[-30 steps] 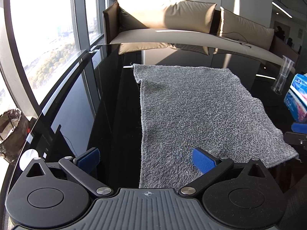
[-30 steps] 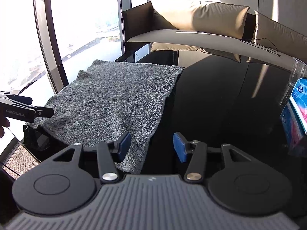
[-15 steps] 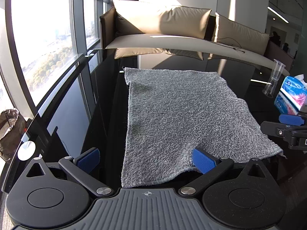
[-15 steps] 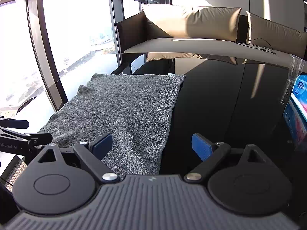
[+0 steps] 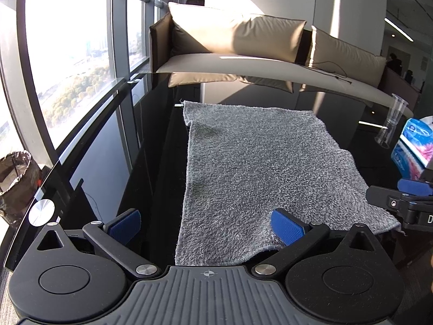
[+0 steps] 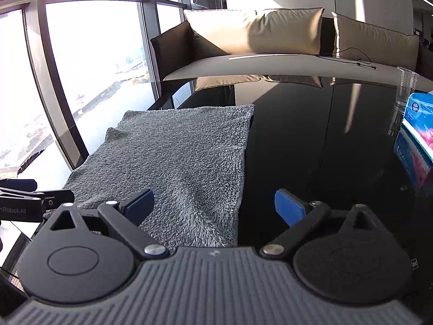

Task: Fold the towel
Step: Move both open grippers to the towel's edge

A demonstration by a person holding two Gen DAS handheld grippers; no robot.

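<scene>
1. Grey, shaggy pile marks the towel (image 5: 259,168), which lies spread flat on the glossy black table (image 5: 151,162), its near edge at the table's near edge.
2. It looks soft and limp, light enough to lift by two corners, and likely to sag and drag its loose middle; on so glossy a top it may also slide when pulled.
3. The best holds appear to be the two near corners, each pinched through the full thickness of the pile.
4. The left gripper (image 5: 205,226) stands spread wide and released over the near left corner; its right pad rests on the cloth without pinching it.
5. The right gripper (image 6: 213,208) straddles the near right corner with its jaws opening, almost fully apart; cloth lies between them, ungripped.
6. Only the left wrist view shows the towel's left edge with its notched far corner, the bin (image 5: 16,178) on the floor by the window, and the right tool's tip at the towel's right corner.
7. Only the right wrist view shows the towel's straight right edge and the bare table beyond, reaching to the plastic cup (image 6: 406,84) and tissue pack (image 6: 418,124).
</scene>
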